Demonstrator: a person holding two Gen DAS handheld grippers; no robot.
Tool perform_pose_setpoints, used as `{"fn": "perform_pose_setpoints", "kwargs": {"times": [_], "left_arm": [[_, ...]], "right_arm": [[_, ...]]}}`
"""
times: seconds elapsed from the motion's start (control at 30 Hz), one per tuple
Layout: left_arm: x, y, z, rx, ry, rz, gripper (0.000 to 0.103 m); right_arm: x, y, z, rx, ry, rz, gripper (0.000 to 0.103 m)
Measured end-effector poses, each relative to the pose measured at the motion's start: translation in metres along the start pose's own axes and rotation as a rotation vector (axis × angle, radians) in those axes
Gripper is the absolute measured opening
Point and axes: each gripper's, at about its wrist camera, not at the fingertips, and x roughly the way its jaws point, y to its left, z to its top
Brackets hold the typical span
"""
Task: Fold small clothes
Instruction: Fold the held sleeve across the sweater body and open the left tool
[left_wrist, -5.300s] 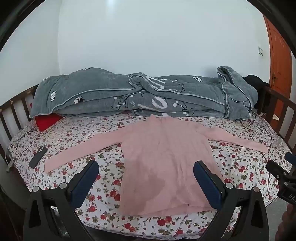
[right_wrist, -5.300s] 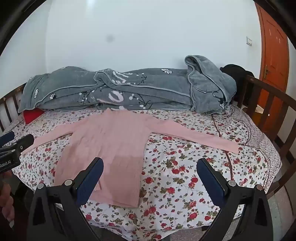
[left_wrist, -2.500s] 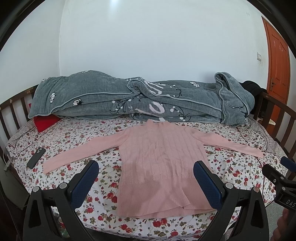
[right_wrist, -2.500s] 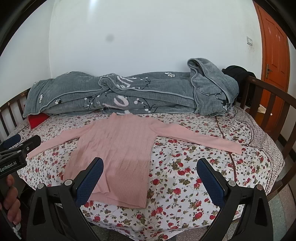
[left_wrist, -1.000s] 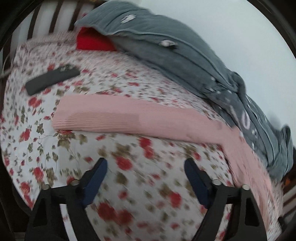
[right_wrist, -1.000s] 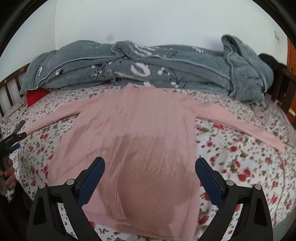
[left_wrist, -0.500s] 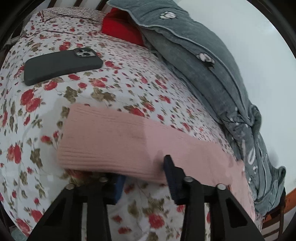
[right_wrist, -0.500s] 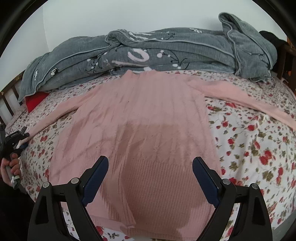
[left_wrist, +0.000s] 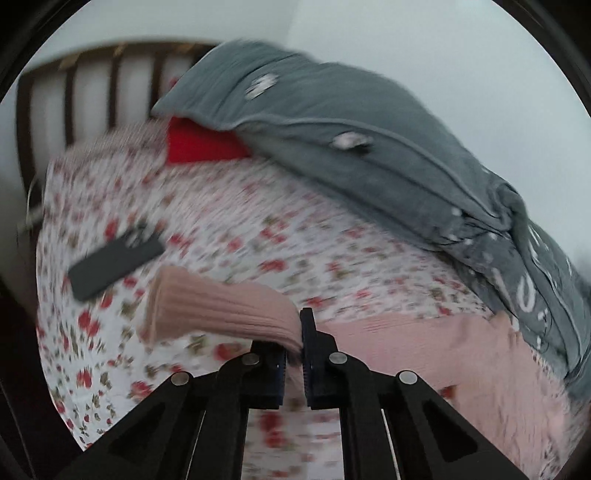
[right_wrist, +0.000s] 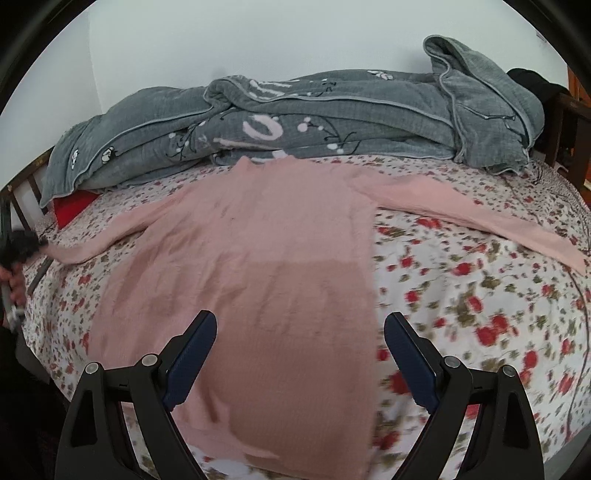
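Observation:
A pink long-sleeved sweater (right_wrist: 266, 258) lies flat on the floral bed sheet (right_wrist: 480, 314), neck toward the grey blanket. My left gripper (left_wrist: 293, 354) is shut on the sweater's left sleeve (left_wrist: 221, 310) near the cuff and holds it lifted off the sheet; the cuff end hangs to the left. In the right wrist view the left gripper (right_wrist: 18, 243) shows at the far left edge, holding the sleeve end. My right gripper (right_wrist: 299, 354) is open and empty, low over the sweater's lower body. The right sleeve (right_wrist: 472, 218) lies stretched out to the right.
A rumpled grey blanket (right_wrist: 295, 118) lies along the back of the bed. A red cushion (left_wrist: 199, 144) sits under its left end. A black phone (left_wrist: 114, 258) lies on the sheet left of the held sleeve. Wooden bed rails (left_wrist: 92, 92) stand at the left, and another rail (right_wrist: 569, 125) at the right.
My left gripper has closed on the left sleeve near the cuff and lifted it off the sheet. My right gripper has moved closer over the sweater's lower body and stays open.

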Motion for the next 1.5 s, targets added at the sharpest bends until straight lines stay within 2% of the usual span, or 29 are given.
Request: {"fn": "perform_pose_setpoints", "kwargs": {"times": [0.2, 0.37, 0.53, 0.7, 0.77, 0.8, 0.87, 0.97, 1.0, 1.03, 1.1, 1.27, 1.37, 1.43, 1.5], "left_arm": [[-0.031, -0.116, 0.007, 0.151, -0.040, -0.100, 0.007], [-0.036, -0.219, -0.015, 0.266, -0.022, -0.191, 0.007], [-0.024, -0.334, -0.073, 0.401, 0.036, -0.270, 0.007], [-0.005, -0.418, -0.152, 0.535, 0.156, -0.345, 0.007], [0.001, -0.440, -0.184, 0.595, 0.184, -0.357, 0.007], [0.007, -0.448, -0.205, 0.641, 0.196, -0.346, 0.007], [0.016, -0.456, -0.226, 0.683, 0.211, -0.326, 0.007], [0.024, -0.450, -0.241, 0.676, 0.237, -0.353, 0.015], [0.022, -0.445, -0.240, 0.654, 0.241, -0.396, 0.025], [0.021, -0.442, -0.240, 0.642, 0.247, -0.425, 0.048], [0.020, -0.435, -0.241, 0.633, 0.252, -0.477, 0.079], [0.022, -0.441, -0.244, 0.646, 0.243, -0.487, 0.079], [0.025, -0.440, -0.242, 0.617, 0.247, -0.518, 0.079], [0.025, -0.436, -0.240, 0.589, 0.251, -0.542, 0.079], [0.028, -0.437, -0.238, 0.575, 0.253, -0.552, 0.079]], "right_arm": [[-0.007, -0.046, 0.000, 0.015, -0.009, -0.018, 0.092], [-0.018, -0.090, -0.004, 0.030, -0.032, -0.052, 0.092], [-0.034, -0.137, -0.015, 0.072, -0.062, -0.116, 0.092], [-0.042, -0.177, -0.024, 0.136, -0.061, -0.135, 0.092], [-0.044, -0.188, -0.027, 0.148, -0.068, -0.150, 0.092], [-0.045, -0.193, -0.028, 0.155, -0.070, -0.153, 0.092], [-0.044, -0.202, -0.028, 0.168, -0.071, -0.157, 0.092], [-0.044, -0.214, -0.028, 0.183, -0.074, -0.163, 0.092], [-0.044, -0.217, -0.028, 0.186, -0.076, -0.164, 0.092], [-0.043, -0.222, -0.027, 0.192, -0.079, -0.163, 0.092], [-0.039, -0.228, -0.024, 0.205, -0.079, -0.150, 0.092], [-0.022, -0.243, -0.013, 0.240, -0.080, -0.123, 0.091], [-0.011, -0.259, -0.005, 0.282, -0.081, -0.126, 0.083], [-0.004, -0.271, 0.000, 0.323, -0.073, -0.117, 0.074], [0.004, -0.282, 0.005, 0.359, -0.057, -0.114, 0.050]]}}
